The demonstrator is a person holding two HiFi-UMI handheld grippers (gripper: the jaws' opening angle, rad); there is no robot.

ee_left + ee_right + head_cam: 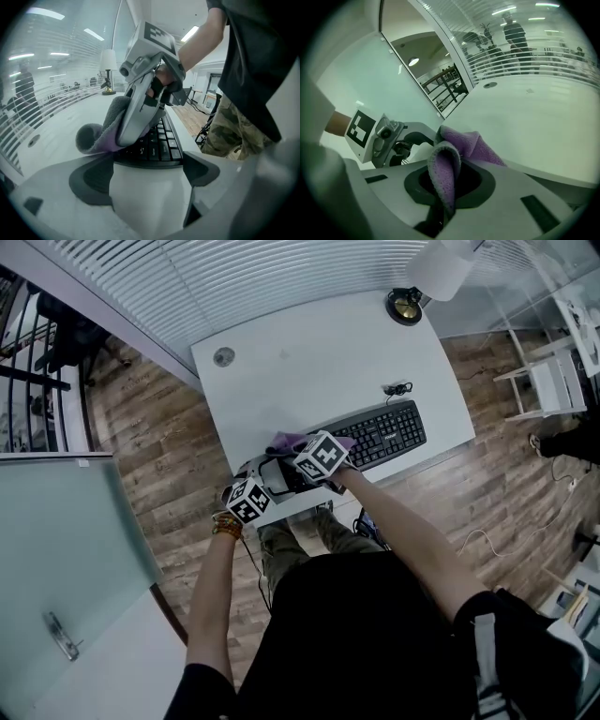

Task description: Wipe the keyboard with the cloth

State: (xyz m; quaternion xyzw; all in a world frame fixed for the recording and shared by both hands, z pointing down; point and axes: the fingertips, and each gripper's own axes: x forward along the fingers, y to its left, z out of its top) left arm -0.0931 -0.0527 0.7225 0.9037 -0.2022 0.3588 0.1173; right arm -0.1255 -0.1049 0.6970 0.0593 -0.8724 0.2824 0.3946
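Tabletop (309,352): white, rectangular, standing on a wood-plank floor (169,446).
Near edge: black keyboard (384,432), set at a slant.
Far right corner: lamp (405,306), dark round base.
Far left: round grommet (223,356).
Behind keyboard: small black cable (397,388).

Cloth (446,180) fuzzy purple fleece; keyboard (384,434) matt black plastic; desk (319,362) smooth white.
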